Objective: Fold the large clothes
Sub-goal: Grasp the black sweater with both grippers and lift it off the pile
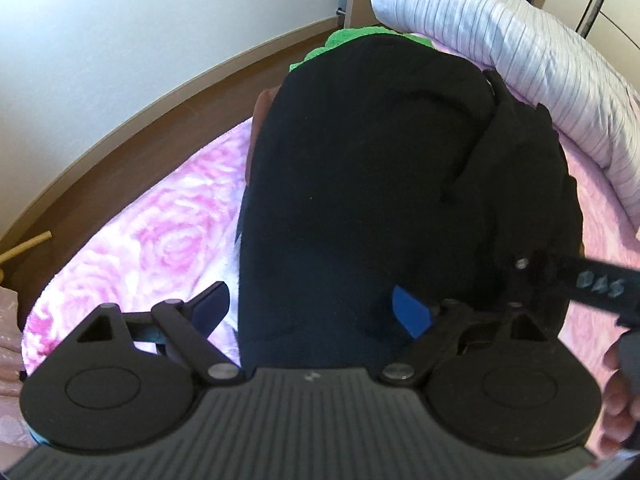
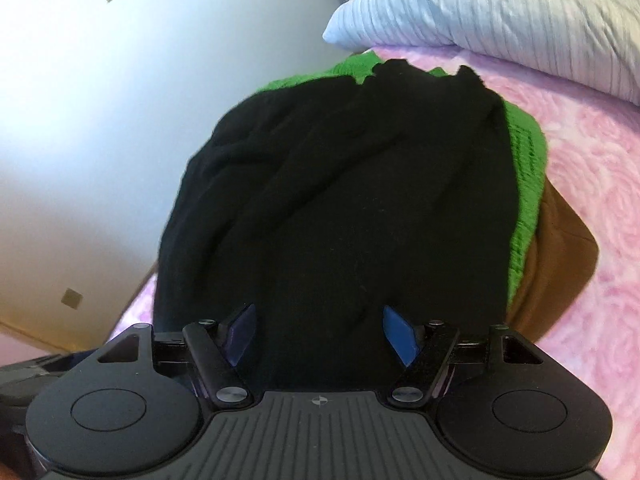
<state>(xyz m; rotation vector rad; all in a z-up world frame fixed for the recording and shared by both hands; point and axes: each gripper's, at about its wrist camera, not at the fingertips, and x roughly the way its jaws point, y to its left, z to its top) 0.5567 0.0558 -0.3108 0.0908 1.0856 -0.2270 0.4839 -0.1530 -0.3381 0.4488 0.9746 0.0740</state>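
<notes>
While both tools hang low over the bed, the left gripper (image 1: 312,312) has its blue pads (image 1: 412,316) spread wide, one over the pink blanket (image 1: 160,236) and one over the black garment (image 1: 360,184), gripping nothing; the right gripper (image 2: 318,334) is likewise spread, with the same dark cloth lying between its fingers but not pinched. That black garment sits folded on top of a pile, a green knit (image 2: 524,184) and a brown piece (image 2: 560,248) showing beneath it, probably stacked so finished items stay together. Beyond the pile a striped pillow (image 2: 500,12) rests at the head of the bed, well clear of the work
</notes>
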